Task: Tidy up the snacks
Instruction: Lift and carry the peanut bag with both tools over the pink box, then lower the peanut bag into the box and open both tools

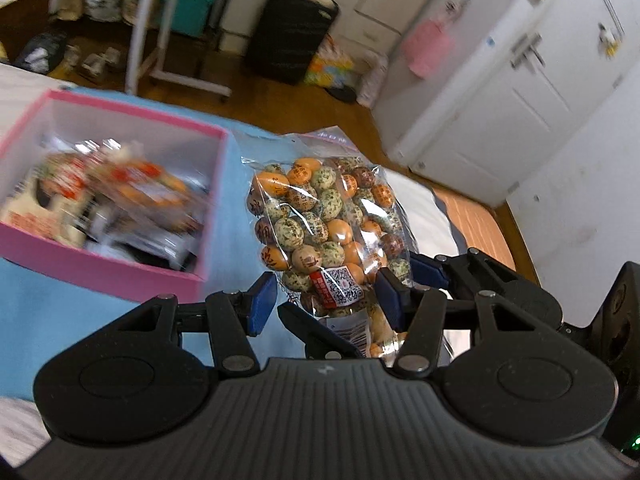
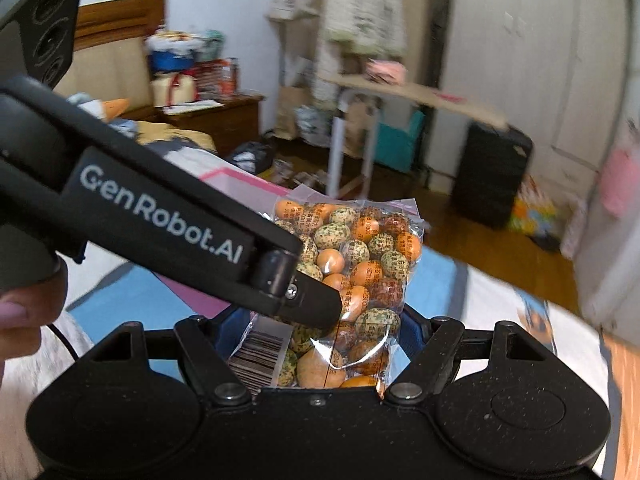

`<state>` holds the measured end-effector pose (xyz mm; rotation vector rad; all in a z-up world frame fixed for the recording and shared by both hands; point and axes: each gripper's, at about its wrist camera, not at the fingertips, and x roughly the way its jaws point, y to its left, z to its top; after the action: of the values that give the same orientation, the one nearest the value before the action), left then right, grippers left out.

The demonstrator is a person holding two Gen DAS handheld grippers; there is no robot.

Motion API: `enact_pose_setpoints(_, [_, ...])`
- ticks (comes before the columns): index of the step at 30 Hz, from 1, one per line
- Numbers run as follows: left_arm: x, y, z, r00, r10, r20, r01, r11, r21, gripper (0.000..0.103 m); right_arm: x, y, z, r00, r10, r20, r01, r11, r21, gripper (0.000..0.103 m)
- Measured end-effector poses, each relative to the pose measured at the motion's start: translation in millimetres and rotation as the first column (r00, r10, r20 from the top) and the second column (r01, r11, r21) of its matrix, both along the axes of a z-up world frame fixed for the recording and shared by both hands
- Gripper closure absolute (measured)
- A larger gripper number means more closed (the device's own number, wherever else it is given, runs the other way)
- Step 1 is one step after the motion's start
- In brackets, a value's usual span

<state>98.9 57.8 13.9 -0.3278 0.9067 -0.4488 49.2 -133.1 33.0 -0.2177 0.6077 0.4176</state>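
A clear bag of orange and green speckled coated nuts (image 1: pixel 320 220) stands upright between both grippers, with a QR label near its bottom. My left gripper (image 1: pixel 326 300) is open, its blue pads on either side of the bag's lower part without pinching it. My right gripper (image 2: pixel 320 320) is shut on the bag's (image 2: pixel 352 264) lower end, barcode label towards the camera. The left gripper's black finger (image 2: pixel 296 292) crosses in front of the bag in the right wrist view. A pink box (image 1: pixel 100 268) with several snack packs sits to the left on a blue cloth (image 1: pixel 236 200).
The blue cloth lies on a bed. Beyond are a wooden floor, a white folding table (image 1: pixel 176 32), a black suitcase (image 1: pixel 288 36) and white wardrobe doors (image 1: pixel 520 80). A wooden nightstand (image 2: pixel 224 120) stands beside the headboard.
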Motion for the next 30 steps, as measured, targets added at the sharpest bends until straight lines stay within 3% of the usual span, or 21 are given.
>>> enact_pose_setpoints(6, [35.0,56.3,7.5,0.992,0.128,0.019,-0.128,0.992,0.021,0.05,46.4,47.6,0.4,0.992,0.114,0.05,-0.115,0.993,0.027,0.023])
enact_pose_setpoints(11, [83.1,89.6,-19.7,0.985,0.167,-0.037,-0.166,0.985,0.039,0.05,89.5,70.5,-26.2,0.979,0.192,0.063,-0.197,0.978,0.076,0.028])
enact_pose_setpoints(13, [96.8,103.0,-35.0,0.981,0.181,-0.063,-0.179,0.983,0.044,0.05,101.9,80.8,-36.7,0.968,0.243,0.064,-0.247,0.968,0.054,0.029])
enact_pose_setpoints(19, [126.5,112.3,-73.3,0.964,0.227,-0.138,-0.221,0.974,0.06,0.048,135.3,96.2,-61.5,0.94,0.341,-0.027,-0.341,0.94,0.029,0.029])
enact_pose_setpoints(22, [132.3,109.3,-89.8,0.955,0.226,-0.192,-0.214,0.974,0.082,0.045,144.2,98.1,-72.0,0.908,0.412,-0.083,-0.412,0.911,0.011,0.029])
enact_pose_setpoints(25, [135.2,105.2,-103.1,0.947,0.218,-0.237,-0.201,0.975,0.096,0.04,145.7,101.9,-79.4,0.895,0.427,-0.129,-0.432,0.902,-0.013,0.029])
enact_pose_setpoints(30, [135.5,93.0,-106.7,0.957,0.197,-0.212,-0.169,0.975,0.145,0.039,151.4,100.6,-85.6,0.888,0.436,-0.148,-0.44,0.898,0.0,0.028])
